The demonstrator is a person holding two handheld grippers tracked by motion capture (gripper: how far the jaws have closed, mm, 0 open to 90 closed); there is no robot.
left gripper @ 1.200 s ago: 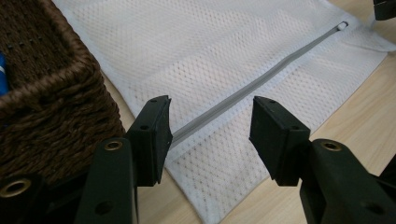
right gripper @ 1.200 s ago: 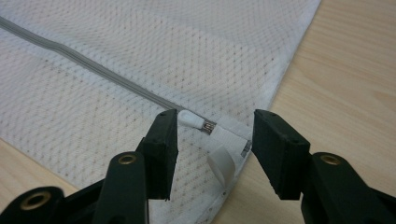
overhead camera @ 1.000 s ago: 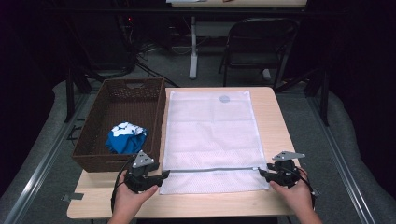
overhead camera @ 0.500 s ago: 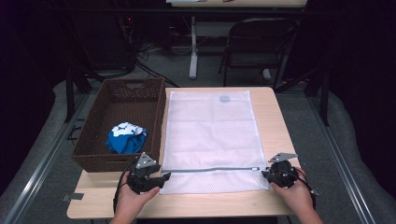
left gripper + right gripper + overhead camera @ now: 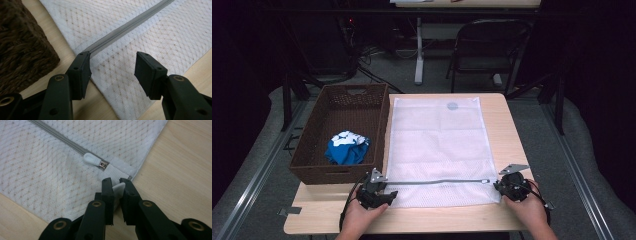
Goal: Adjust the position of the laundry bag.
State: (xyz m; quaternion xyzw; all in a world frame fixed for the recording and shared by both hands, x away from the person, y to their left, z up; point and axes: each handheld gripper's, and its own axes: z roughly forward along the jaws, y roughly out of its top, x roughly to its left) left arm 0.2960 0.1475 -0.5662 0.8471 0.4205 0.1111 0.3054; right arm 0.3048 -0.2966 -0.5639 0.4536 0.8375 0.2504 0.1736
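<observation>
1. The mesh laundry bag [image 5: 439, 150] lies flat on the wooden table [image 5: 507, 135], filling most of it right of the basket; its far edge sits near the table's far edge and its near edge stops short of the near edge, leaving a bare strip of wood where my hands rest.
2. The brown wicker basket [image 5: 342, 135] stands on the left, its right wall just beside the bag's left edge; a blue and white cloth [image 5: 347, 148] lies inside.
3. Bare wood runs down the right side of the bag, open room there for my right hand.
4. The grey zipper [image 5: 437, 182] runs left to right across the bag near its near edge.
5. My left gripper [image 5: 112, 72] hangs released over the bag's near left corner, jaws wide and astride the zipper's end; it sits lower than a second ago.
6. My right gripper [image 5: 117, 188] at the near right corner has just been closing and is clenched on a white tab [image 5: 118, 189] at the bag's corner; a second ago those jaws stood wide.
7. The white zipper pull [image 5: 91, 159] lies just beyond my right jaws.
</observation>
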